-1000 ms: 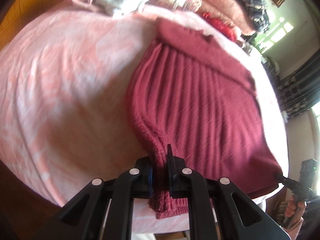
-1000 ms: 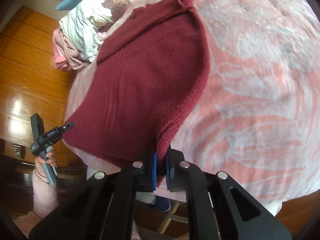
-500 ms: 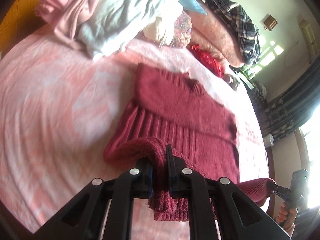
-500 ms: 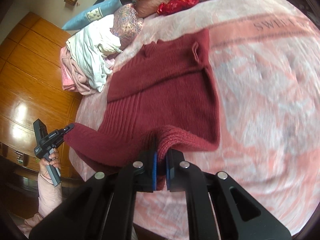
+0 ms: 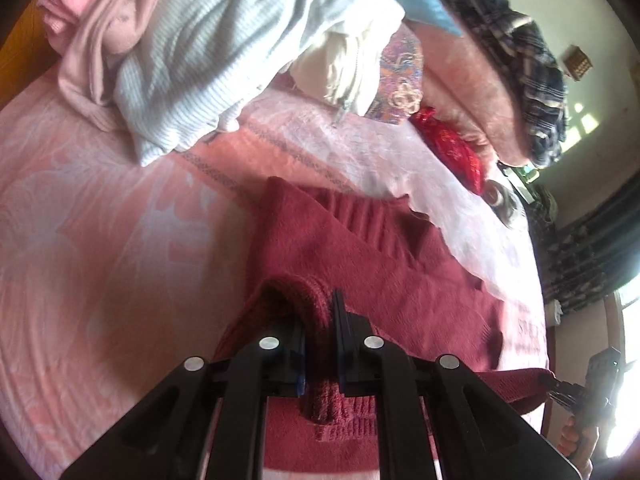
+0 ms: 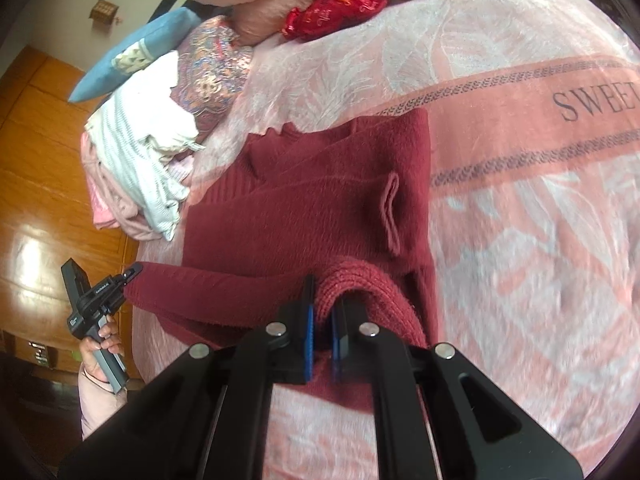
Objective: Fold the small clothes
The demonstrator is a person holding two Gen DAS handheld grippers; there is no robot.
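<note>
A dark red knit sweater (image 5: 372, 264) lies on a pink patterned bedspread (image 5: 100, 248), its sleeves folded across the body. My left gripper (image 5: 320, 320) is shut on the sweater's ribbed hem at its left corner and holds it lifted over the body. My right gripper (image 6: 324, 308) is shut on the hem's other corner of the sweater (image 6: 320, 208). The hem stretches between both grippers as a raised fold. The right gripper also shows in the left wrist view (image 5: 560, 390), and the left gripper in the right wrist view (image 6: 124, 280).
A pile of white, pink and pale blue clothes (image 5: 192, 40) lies at the bed's far left. Pillows, a folded pink blanket (image 5: 468, 76), a plaid garment (image 5: 520, 52) and a red pouch (image 6: 336, 8) sit along the head. A wooden wardrobe (image 6: 36, 168) stands beside the bed.
Both grippers have carried the sweater's hem up off the bed's near edge and forward over the body, toward the collar. The lower half now doubles over the upper half.
</note>
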